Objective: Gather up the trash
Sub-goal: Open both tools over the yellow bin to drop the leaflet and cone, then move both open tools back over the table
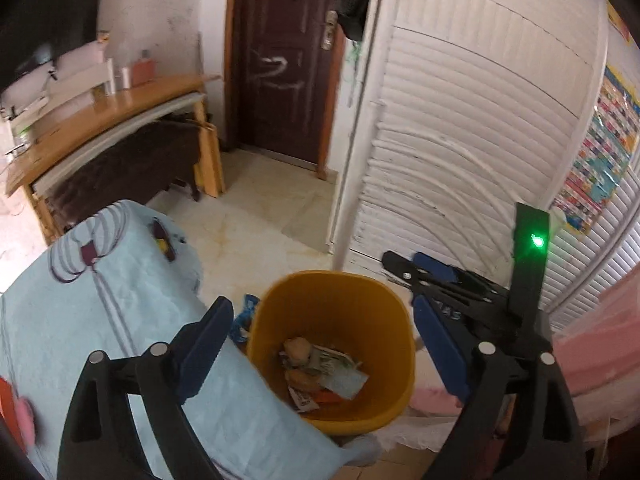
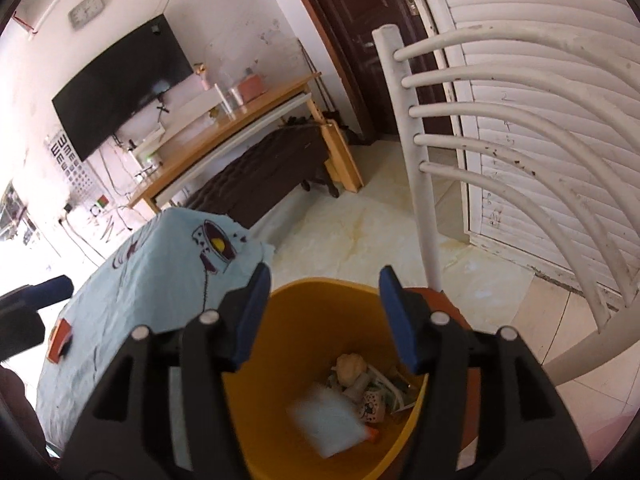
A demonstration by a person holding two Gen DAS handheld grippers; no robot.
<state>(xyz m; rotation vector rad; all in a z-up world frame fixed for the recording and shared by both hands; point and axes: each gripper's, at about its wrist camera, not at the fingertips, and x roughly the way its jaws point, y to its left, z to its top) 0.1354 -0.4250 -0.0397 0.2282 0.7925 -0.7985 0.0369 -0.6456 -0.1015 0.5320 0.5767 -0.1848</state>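
Two released claws, left and right, hovered above one round yellow plastic trash bin beside a blue-clothed tabletop's edge; a pale blurred paper square sat inside.

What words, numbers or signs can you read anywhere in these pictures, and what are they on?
"E" shapes: eye chart on the wall.
White chalk-like scrawl on the dark brown door: unreadable.
Colourful wall poster: too blurred.
Packets in the yellow plastic bin: too small.

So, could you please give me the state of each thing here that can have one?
left gripper: open, empty
right gripper: open, empty
yellow bin: upright, partly filled with trash
pale blue paper: blurred, inside the bin
brown door: shut
TV: off
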